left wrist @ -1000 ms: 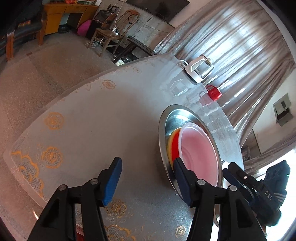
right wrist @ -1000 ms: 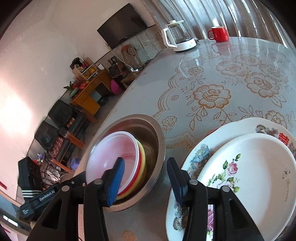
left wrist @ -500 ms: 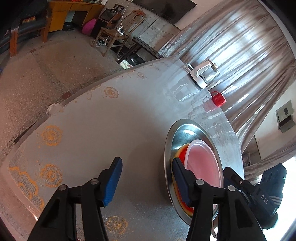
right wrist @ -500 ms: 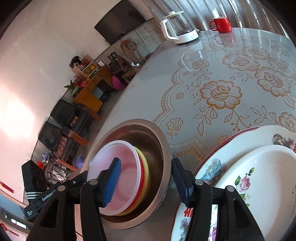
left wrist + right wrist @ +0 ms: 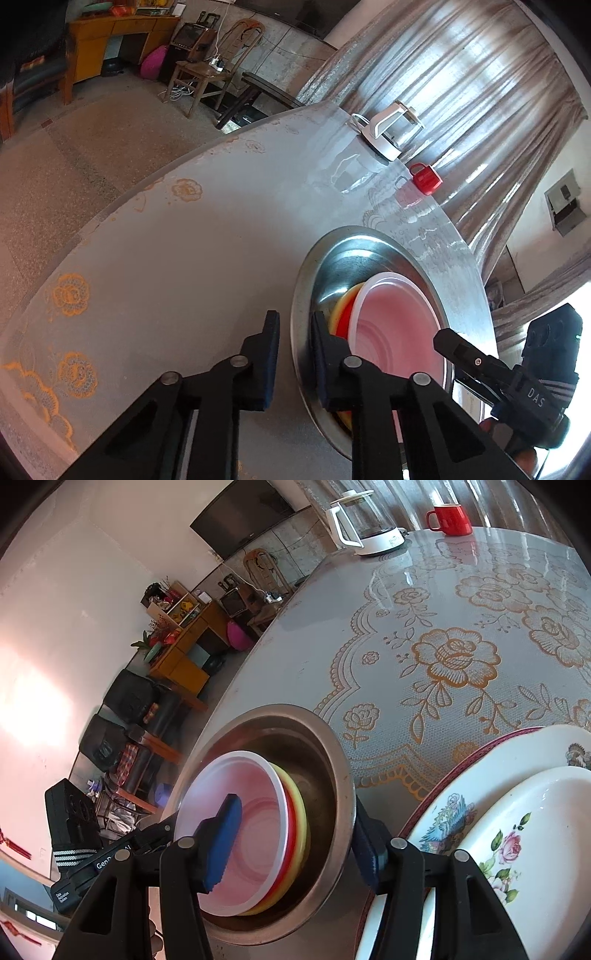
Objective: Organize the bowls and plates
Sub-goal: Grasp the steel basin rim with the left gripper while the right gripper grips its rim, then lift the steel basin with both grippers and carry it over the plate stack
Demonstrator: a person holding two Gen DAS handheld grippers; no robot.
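A steel bowl (image 5: 369,251) (image 5: 340,768) sits on the lace-covered table and holds a nested stack: a pink bowl (image 5: 399,325) (image 5: 258,794) on top of a red bowl (image 5: 293,823) and a yellow bowl (image 5: 304,812). My left gripper (image 5: 295,332) is shut on the steel bowl's rim, one pad inside and one outside. On the opposite side, my right gripper (image 5: 295,808) stands open across the stack. One of its fingers hangs inside the pink bowl and the other is outside the steel wall. A white floral plate (image 5: 535,830) lies on a larger plate (image 5: 498,760) to the right.
A white kettle (image 5: 365,520) (image 5: 388,133) and a red mug (image 5: 450,518) (image 5: 426,179) stand at the table's far side by the curtain. The table's curved edge (image 5: 147,184) drops to the floor, with chairs and cabinets beyond.
My left gripper's jaws have closed onto the steel bowl's rim. My right gripper has moved in over the bowls, with its fingers now on either side of the stack's wall.
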